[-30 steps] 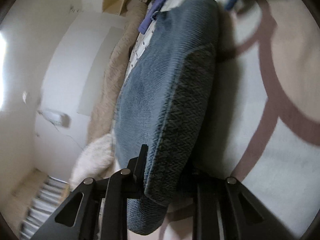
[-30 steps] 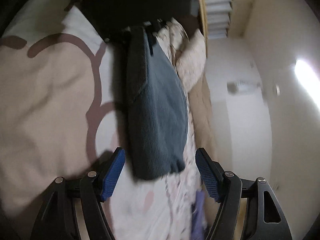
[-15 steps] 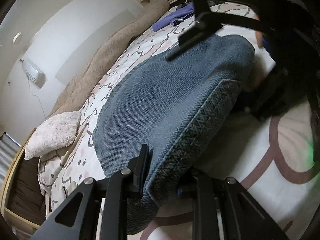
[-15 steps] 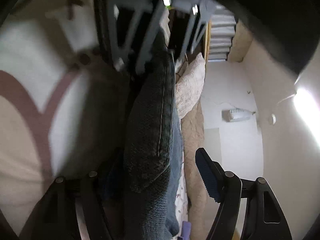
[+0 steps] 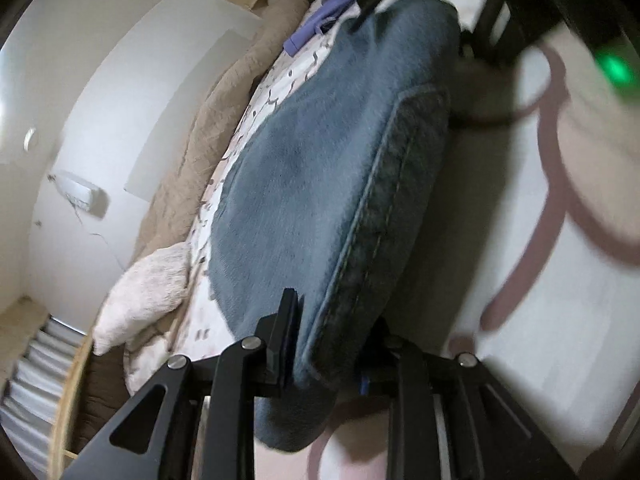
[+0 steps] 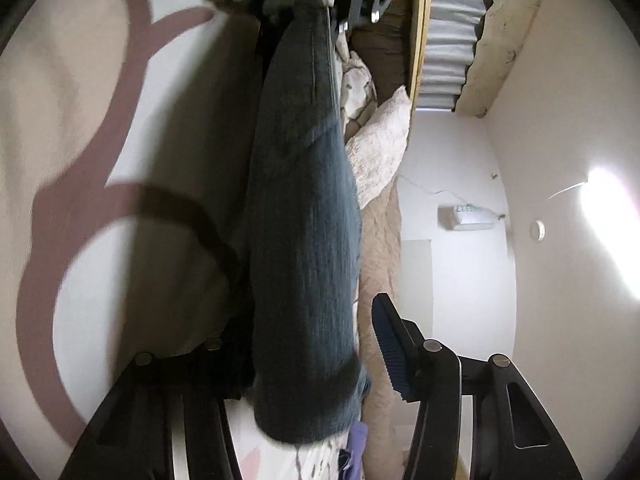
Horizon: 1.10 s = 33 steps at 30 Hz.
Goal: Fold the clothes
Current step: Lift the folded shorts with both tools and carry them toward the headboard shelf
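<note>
Between my two grippers a blue knitted garment (image 5: 320,184) stretches above the bedsheet (image 5: 532,264), its darker hem facing the sheet. My left gripper (image 5: 326,354) is clamped tight on one end of it, both fingers pressed against the cloth. My right gripper (image 6: 308,344) has the other end between its fingers, but the blue pad (image 6: 390,350) stands apart from the cloth, so I cannot tell whether it has a grip.
</note>
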Motion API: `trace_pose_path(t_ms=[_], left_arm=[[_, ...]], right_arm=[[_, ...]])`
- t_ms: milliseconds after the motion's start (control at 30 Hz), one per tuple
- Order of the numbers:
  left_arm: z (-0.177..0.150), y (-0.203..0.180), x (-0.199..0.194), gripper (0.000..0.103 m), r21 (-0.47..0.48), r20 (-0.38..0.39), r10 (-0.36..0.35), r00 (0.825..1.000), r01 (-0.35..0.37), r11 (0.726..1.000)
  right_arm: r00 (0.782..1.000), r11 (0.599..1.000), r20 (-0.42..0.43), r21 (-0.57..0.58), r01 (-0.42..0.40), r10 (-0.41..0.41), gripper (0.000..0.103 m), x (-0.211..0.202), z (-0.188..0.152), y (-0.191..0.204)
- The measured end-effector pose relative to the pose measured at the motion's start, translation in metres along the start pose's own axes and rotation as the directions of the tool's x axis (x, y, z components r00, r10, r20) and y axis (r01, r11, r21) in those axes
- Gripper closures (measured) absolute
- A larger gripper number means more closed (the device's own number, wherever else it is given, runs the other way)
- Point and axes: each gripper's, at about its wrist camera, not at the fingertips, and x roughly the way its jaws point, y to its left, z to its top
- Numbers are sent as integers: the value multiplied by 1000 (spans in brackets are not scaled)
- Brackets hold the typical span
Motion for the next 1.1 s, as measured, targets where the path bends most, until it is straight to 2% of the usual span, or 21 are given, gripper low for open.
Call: trace_pose_path(t_ms=[133,267,333,467,800,867,900,967,1000,1100], left_arm=[[-10,-8,3,71,85,-24,72,997,-70,994],[-13,-10,4,63,111,-45,133,990,-128,986],[-14,-11,3,57,134,-42,166,985,-159,978],[-20,-17,-3,54,226,-5,223,975,-216,950],[-21,-19,12,55,256,-25,223,974,-210,944],[-21,-18,14,55,254,-22,223,975,-210,944],[-21,-18,16,58,251,-27,219,975,-205,946],[-21,-18,20,69,244,-35,210,977,-195,950],[-21,-17,25,79,241,-43,204,978,-188,952],[-21,-11,29,82,213,-51,185,981,-170,962]], right_arm=[[1000,999,-24,32,7,-6,56,3,-6,1],[1000,999,-18,53,12,-11,56,5,-8,1],[1000,999,-6,54,8,-7,56,7,-10,0],[1000,1000,8,29,8,-9,56,6,-10,0],[1000,996,15,-86,13,-11,56,9,0,8],[1000,996,13,-90,-4,5,57,14,1,9],[999,996,7,-83,-31,32,65,17,-2,8],[996,994,-5,-63,-87,86,72,24,-4,11],[996,994,0,-53,-93,93,74,25,-3,11],[993,992,-3,-40,-122,122,79,28,-2,7]])
